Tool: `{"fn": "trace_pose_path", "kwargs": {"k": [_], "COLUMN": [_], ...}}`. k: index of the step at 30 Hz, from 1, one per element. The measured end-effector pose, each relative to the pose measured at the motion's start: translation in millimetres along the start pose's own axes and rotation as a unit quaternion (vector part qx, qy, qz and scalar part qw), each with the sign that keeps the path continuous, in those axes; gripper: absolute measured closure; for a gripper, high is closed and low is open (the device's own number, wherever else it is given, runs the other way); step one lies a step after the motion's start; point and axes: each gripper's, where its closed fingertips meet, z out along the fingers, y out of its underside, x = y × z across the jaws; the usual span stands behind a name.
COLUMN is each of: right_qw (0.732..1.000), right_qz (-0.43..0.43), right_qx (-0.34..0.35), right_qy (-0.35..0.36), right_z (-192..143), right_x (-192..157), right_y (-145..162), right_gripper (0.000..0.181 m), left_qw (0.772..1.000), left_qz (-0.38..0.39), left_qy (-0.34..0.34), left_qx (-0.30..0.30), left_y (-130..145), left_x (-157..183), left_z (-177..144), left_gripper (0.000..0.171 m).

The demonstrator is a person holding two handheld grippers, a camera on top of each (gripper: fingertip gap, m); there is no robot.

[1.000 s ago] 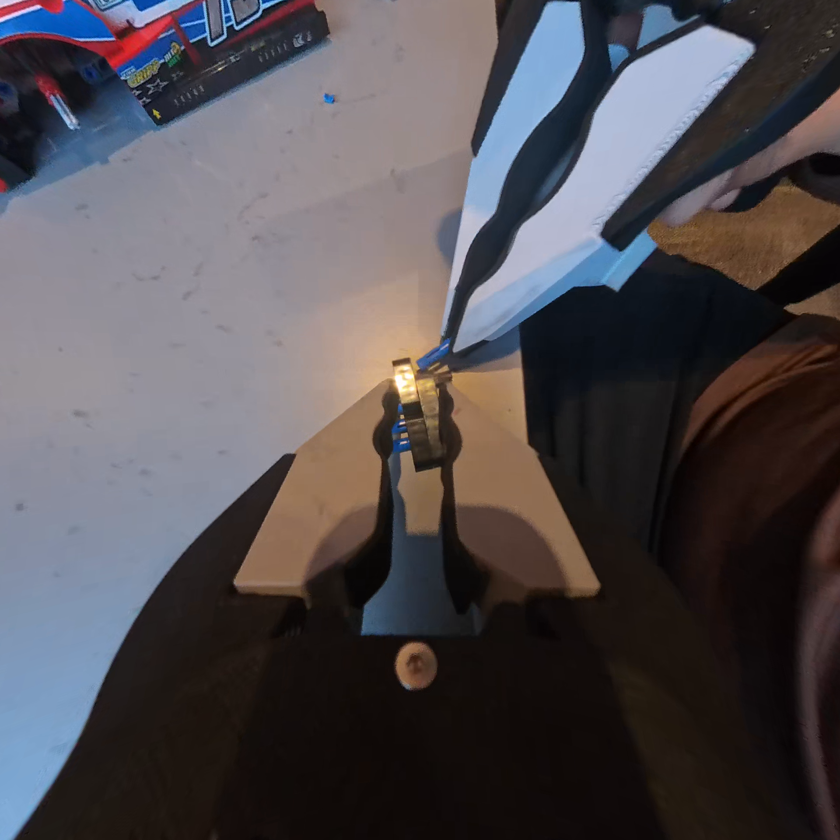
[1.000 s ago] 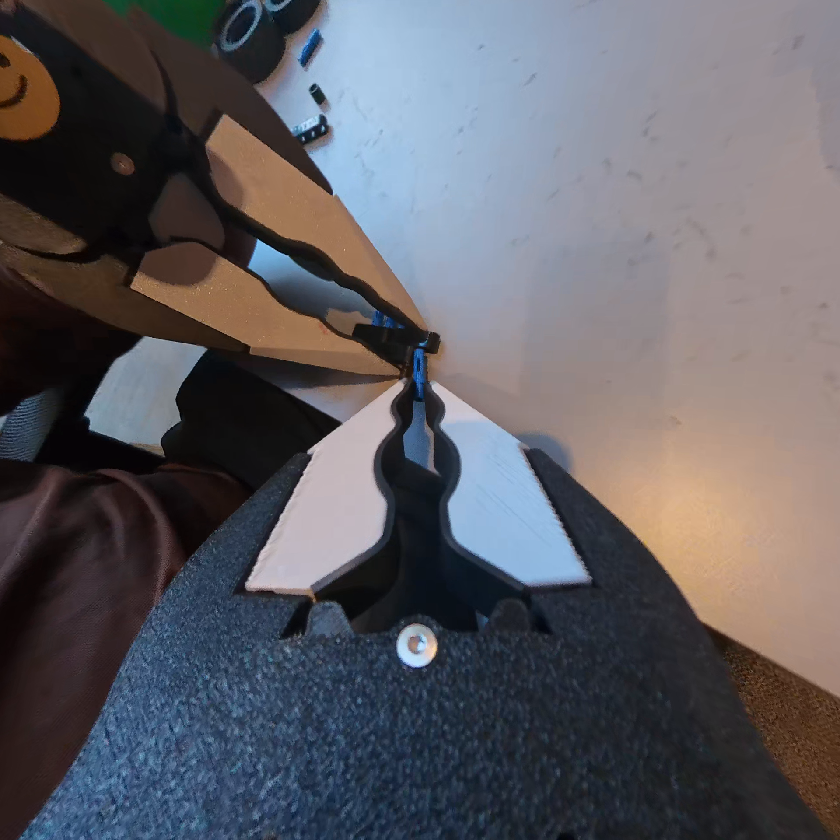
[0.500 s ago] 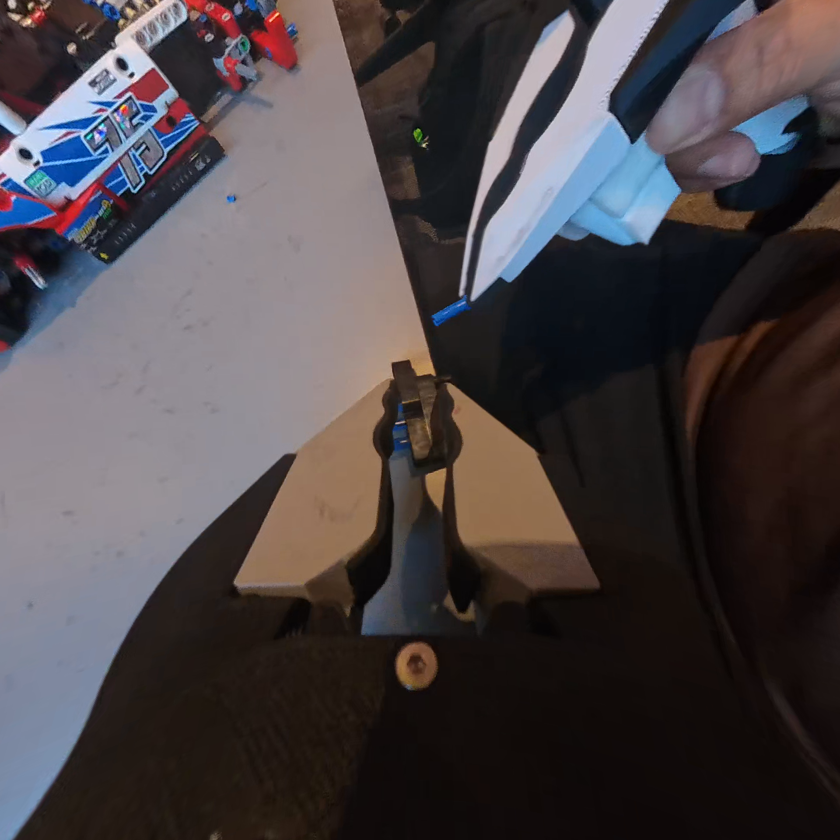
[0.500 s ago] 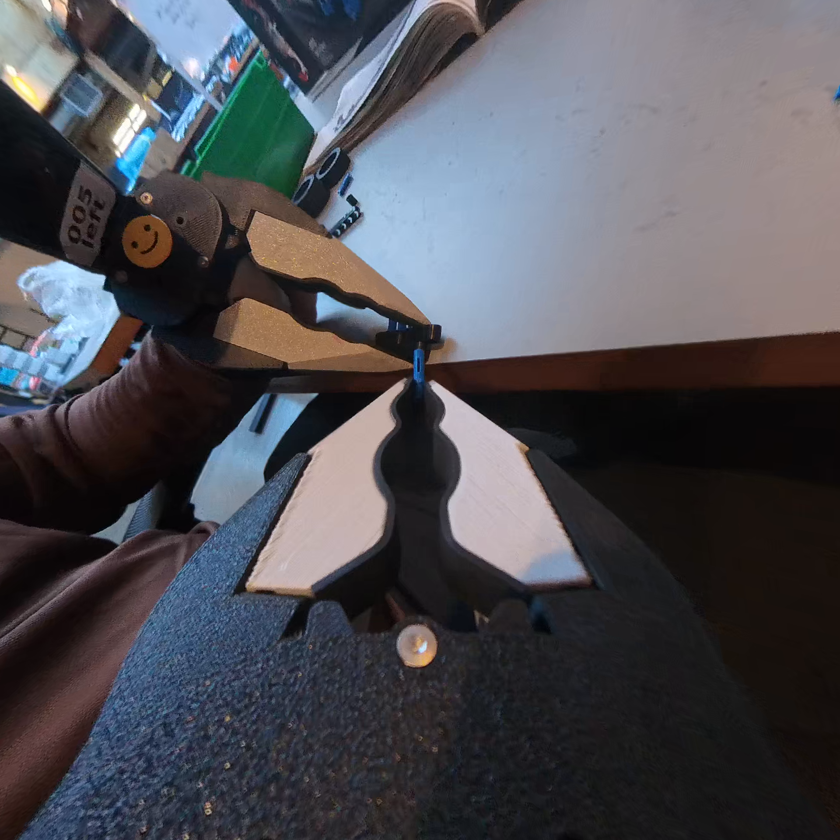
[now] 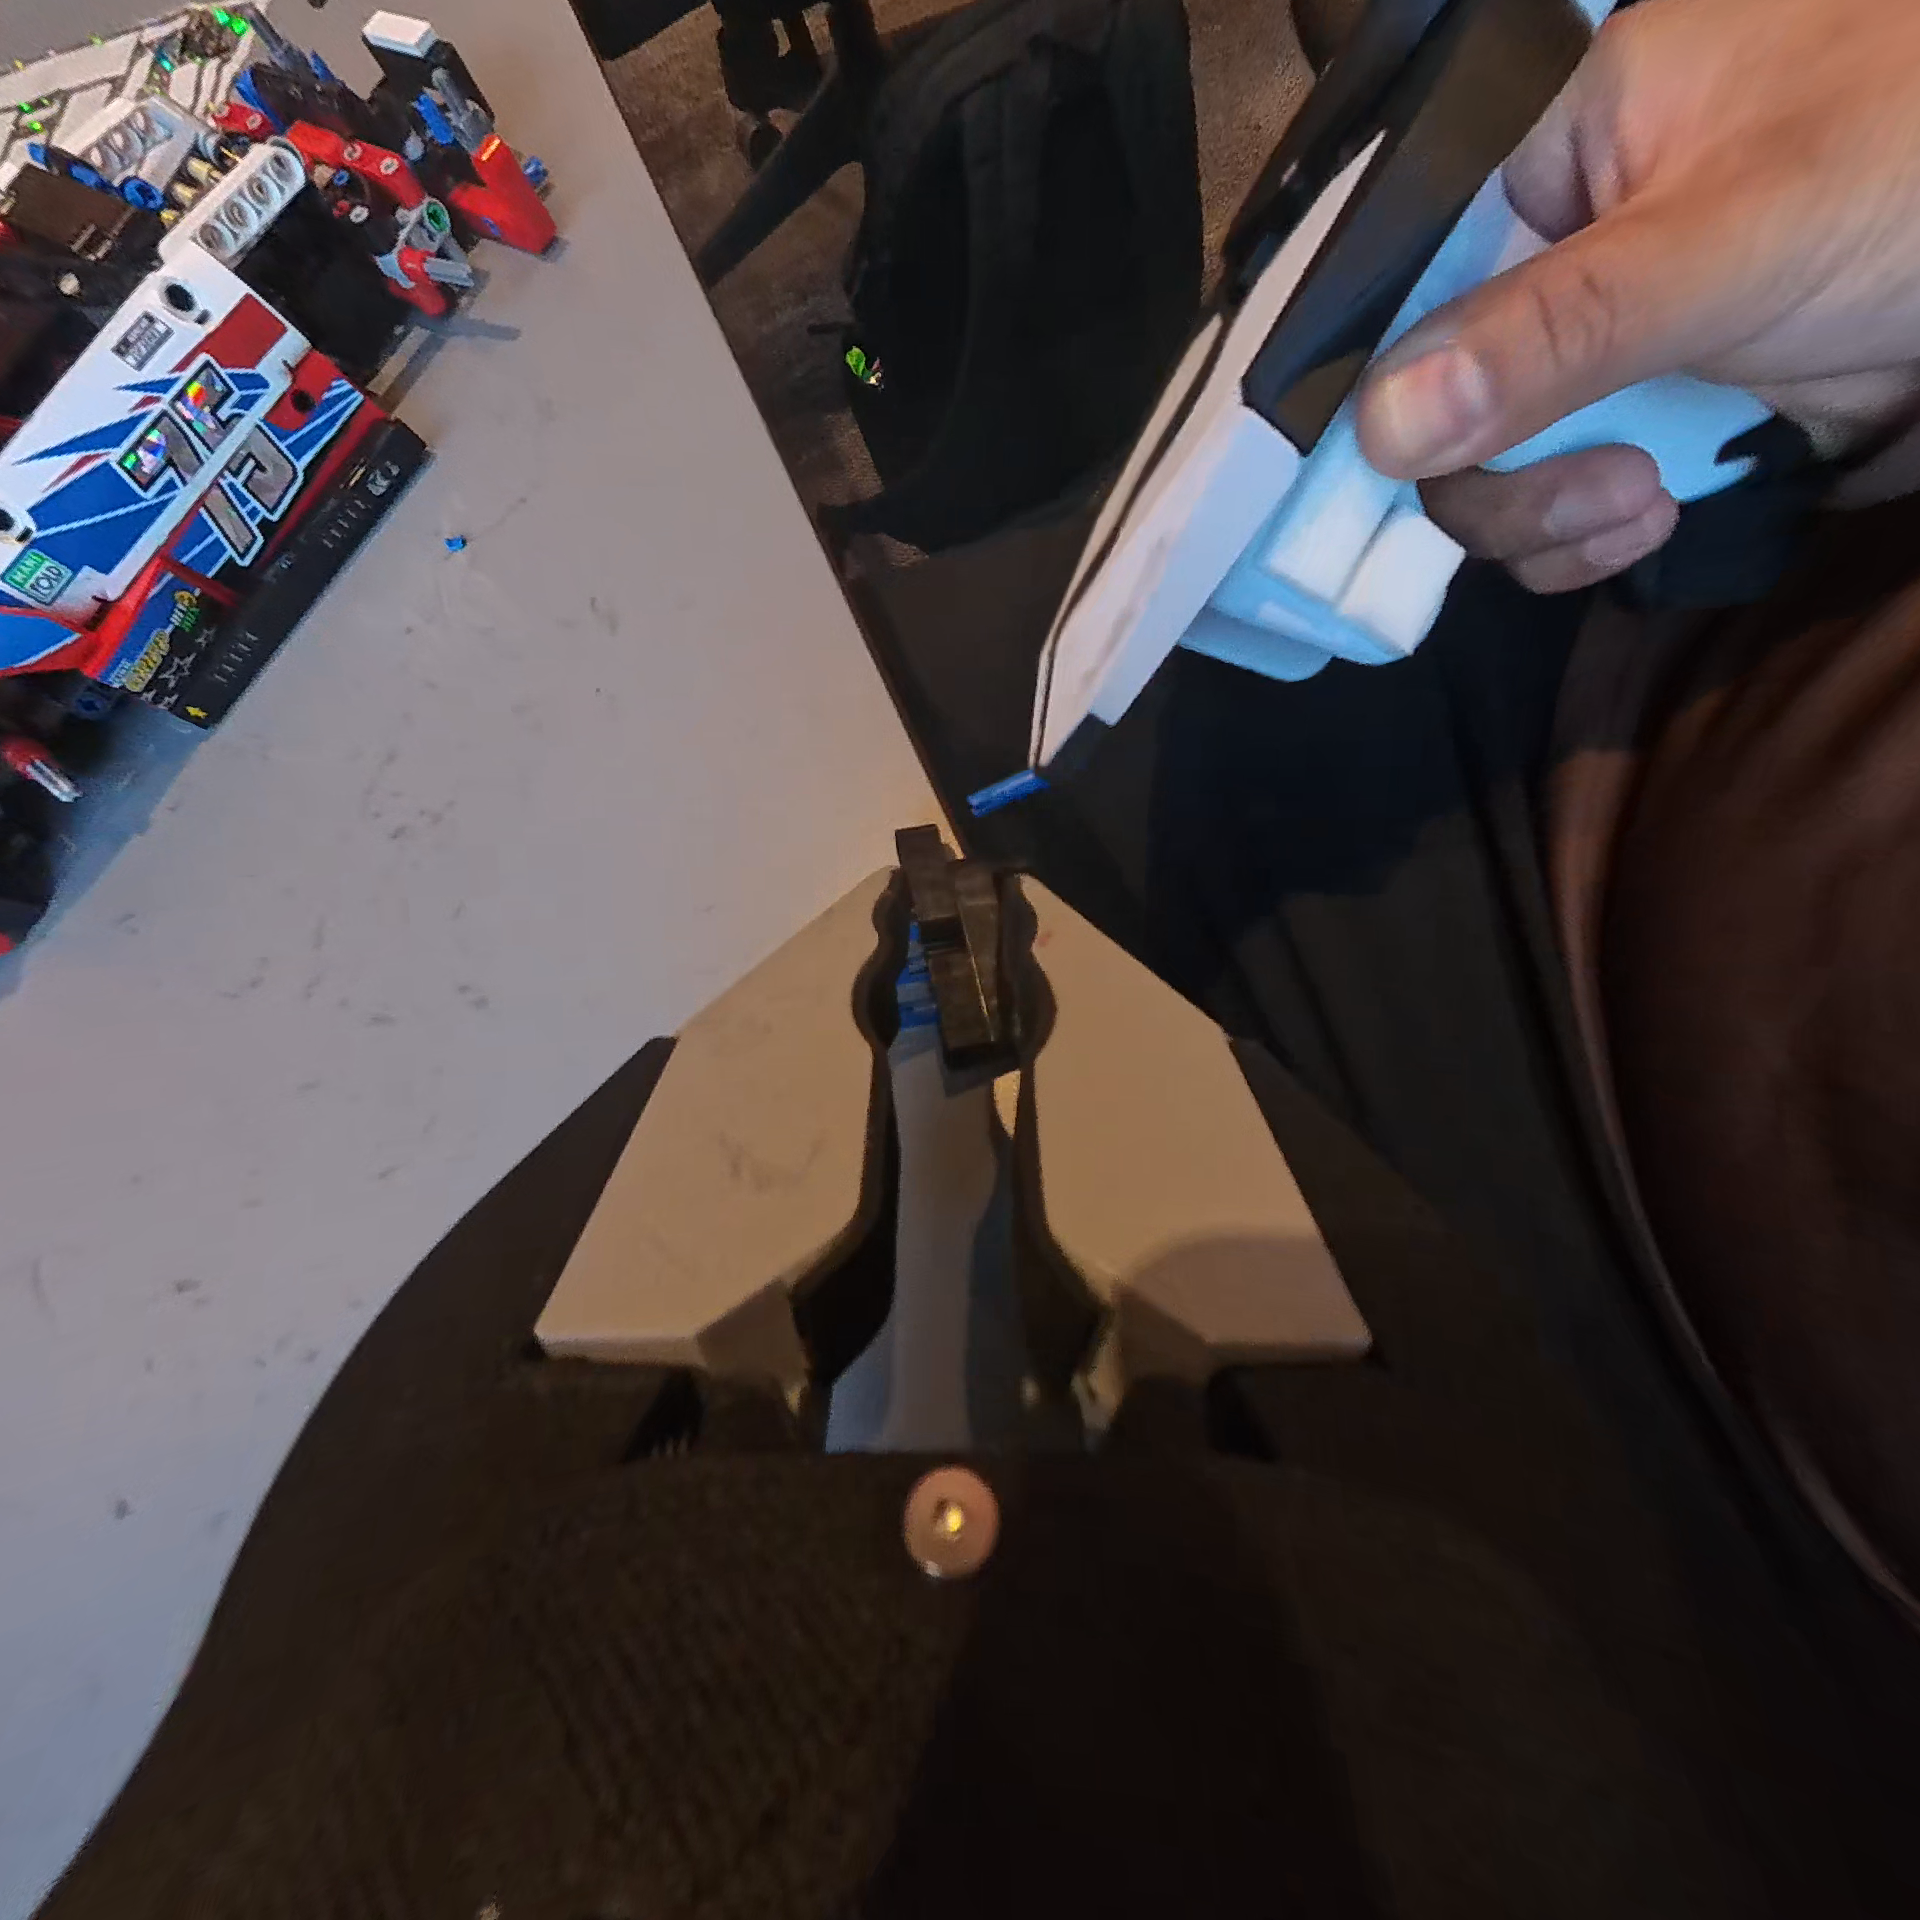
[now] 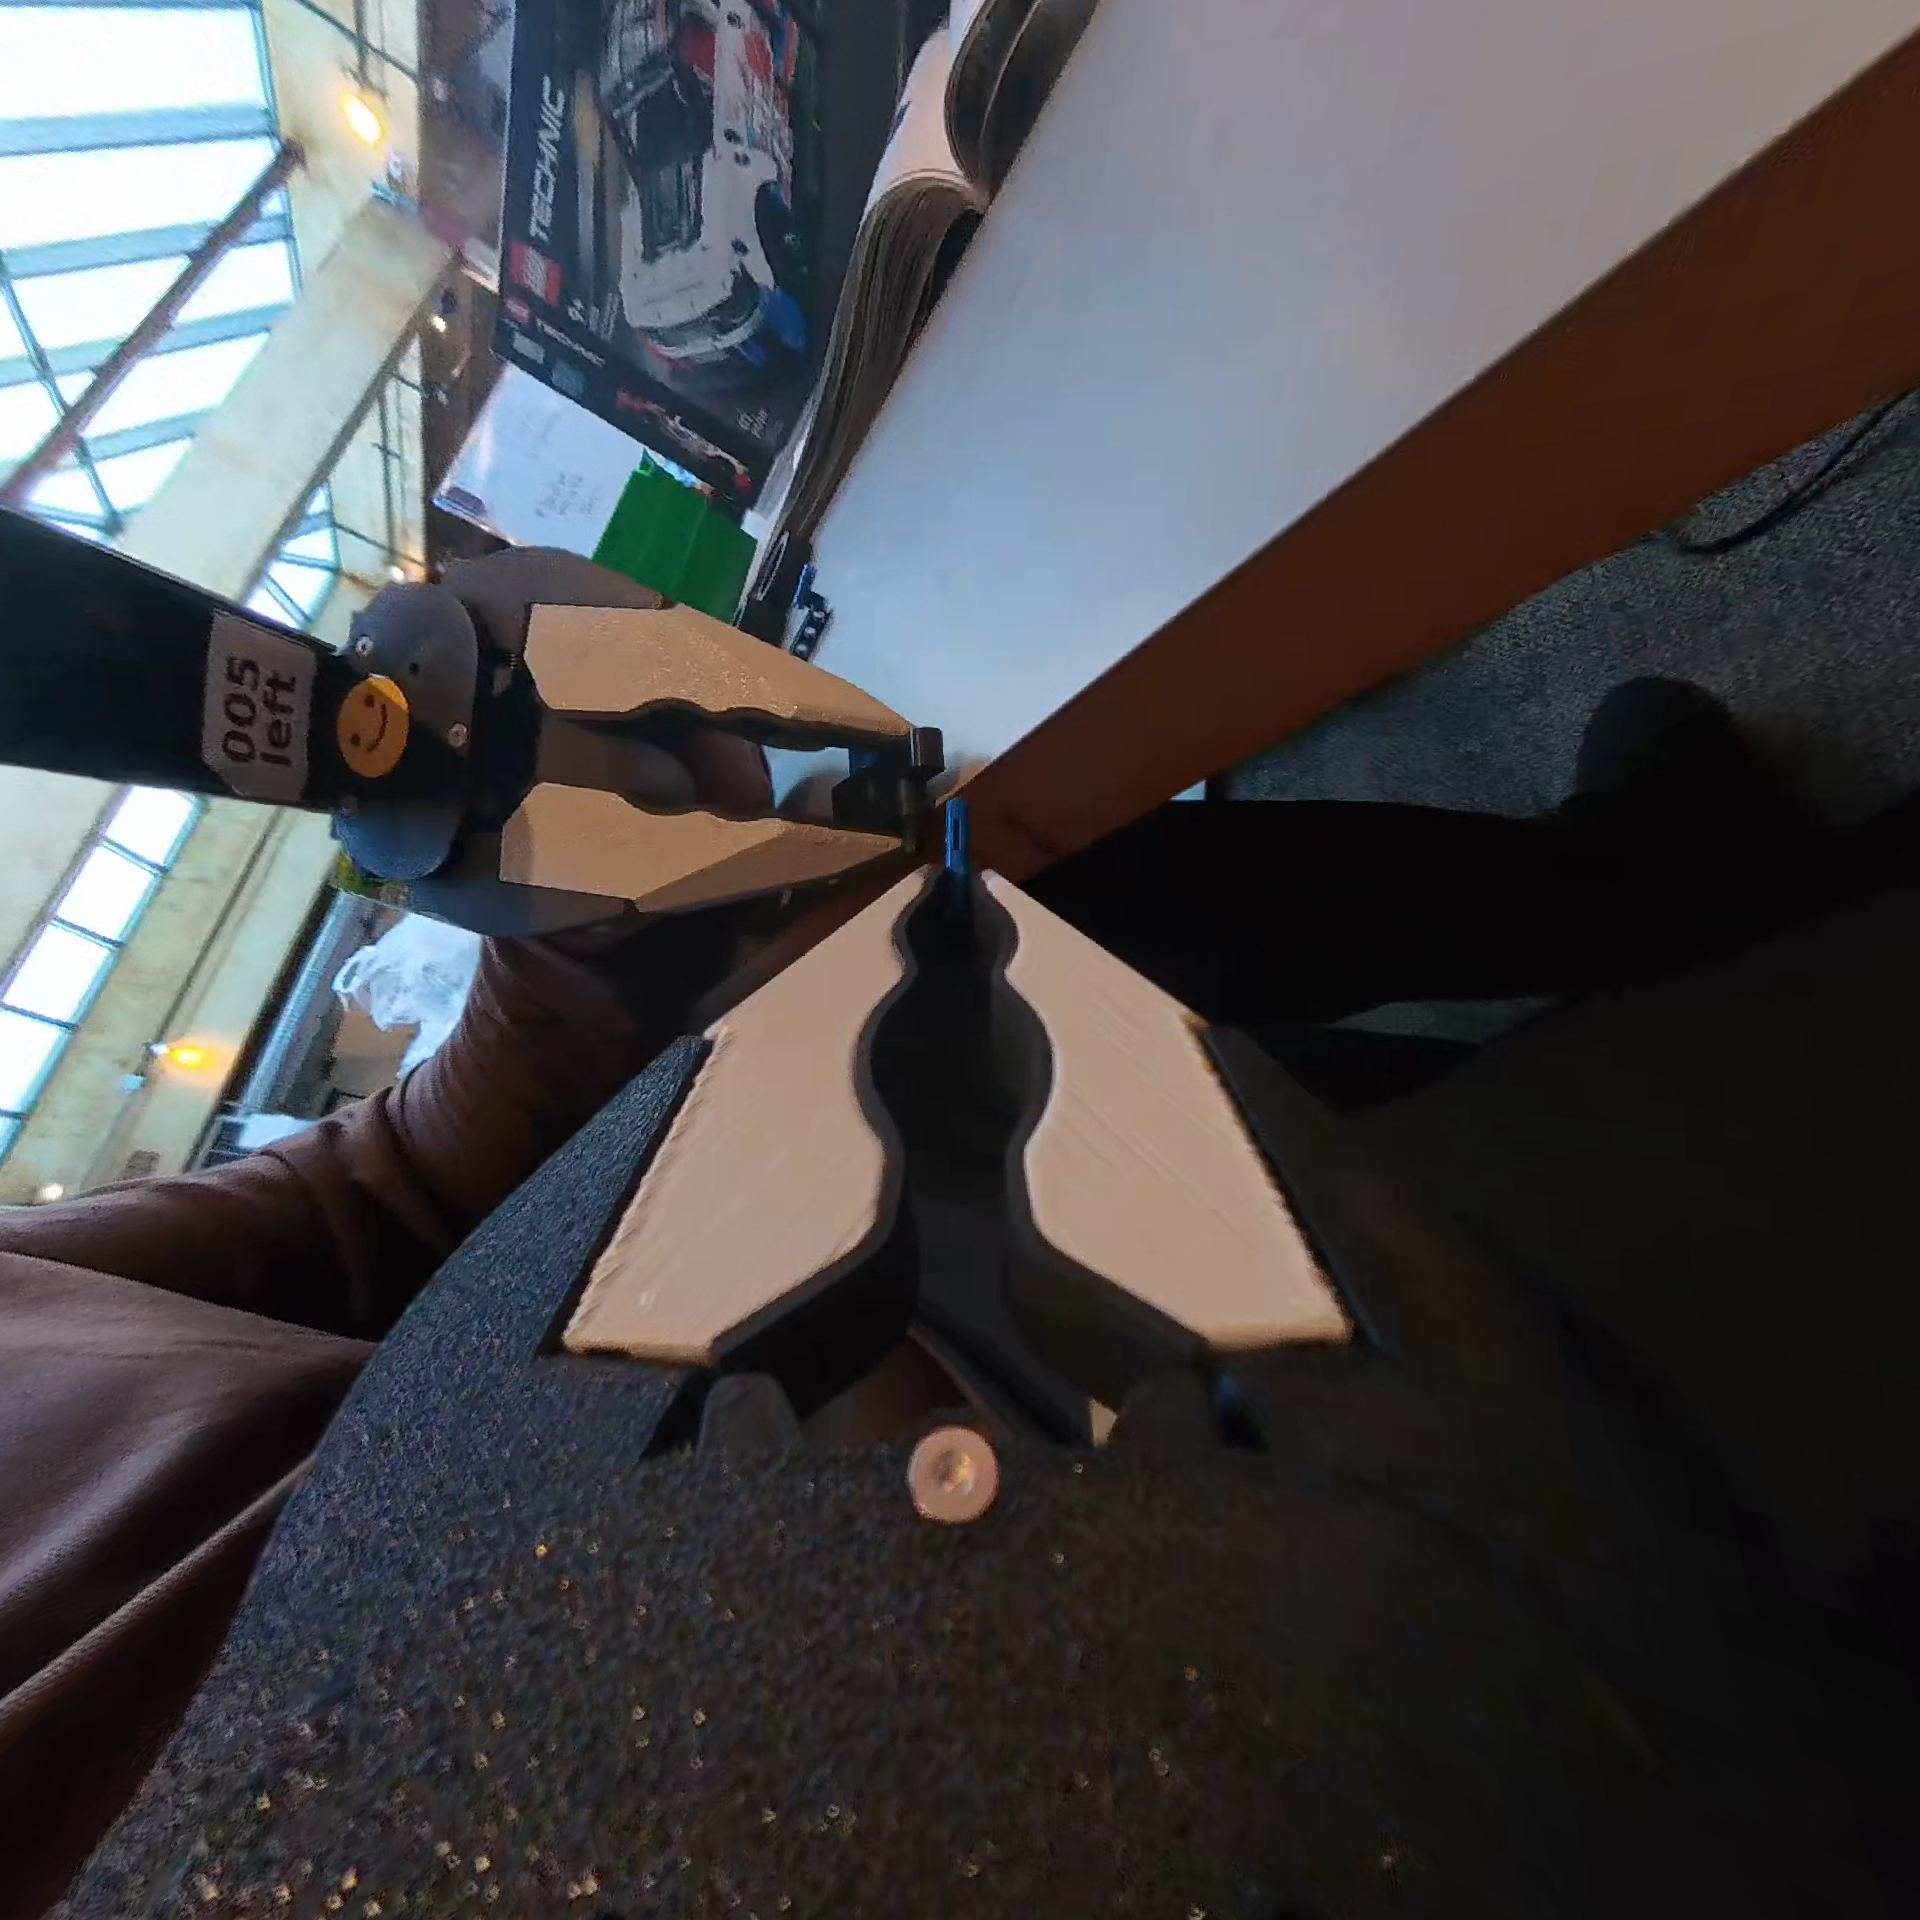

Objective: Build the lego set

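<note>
My left gripper (image 5: 951, 894) is shut on a small black lego piece (image 5: 956, 951) with blue pins on its left side, held over the near edge of the white table (image 5: 468, 831). It shows in the right wrist view (image 6: 909, 790) too, with the black piece (image 6: 883, 795) at its tip. My right gripper (image 6: 954, 878) is shut on a blue pin (image 6: 956, 831), whose tip sits just right of the black piece. In the left wrist view the right gripper (image 5: 1049, 758) comes in from the upper right, and the blue pin (image 5: 1000, 792) points at the black piece with a small gap between them.
A partly built red, white and blue lego car (image 5: 177, 447) stands at the far left of the table. A tiny blue piece (image 5: 453, 542) lies near it. A lego box (image 6: 644, 229), an open booklet (image 6: 894, 281) and a green object (image 6: 675, 551) are at the far end. A dark bag (image 5: 1018, 270) sits on the floor. My two grippers' fingertips are within a few centimetres of each other.
Both grippers have lifted and drawn back from the tabletop to its near edge. The blue pin, which touched the black piece a second ago, now sits slightly apart from it.
</note>
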Motion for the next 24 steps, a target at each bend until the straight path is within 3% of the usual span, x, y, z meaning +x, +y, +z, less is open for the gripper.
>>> {"fn": "trace_pose_path", "kwargs": {"k": [10, 24], "right_qw": [0.997, 0.995], "right_qz": [0.042, 0.083], "right_qx": [0.032, 0.038], "right_qy": [-0.047, -0.044], "right_z": [13.9, 12.9], "right_x": [-13.9, -7.5], "right_y": [-3.1, -0.6], "right_gripper": [0.179, 0.18], "left_qw": [1.0, 1.0], "left_qz": [-0.011, -0.018], "left_qy": [-0.018, -0.023], "left_qx": [-0.004, -0.006], "left_y": [0.7, 1.6], "left_x": [-4.2, -1.7], "left_z": [0.4, -1.6], "left_gripper": [0.156, 0.156]}}
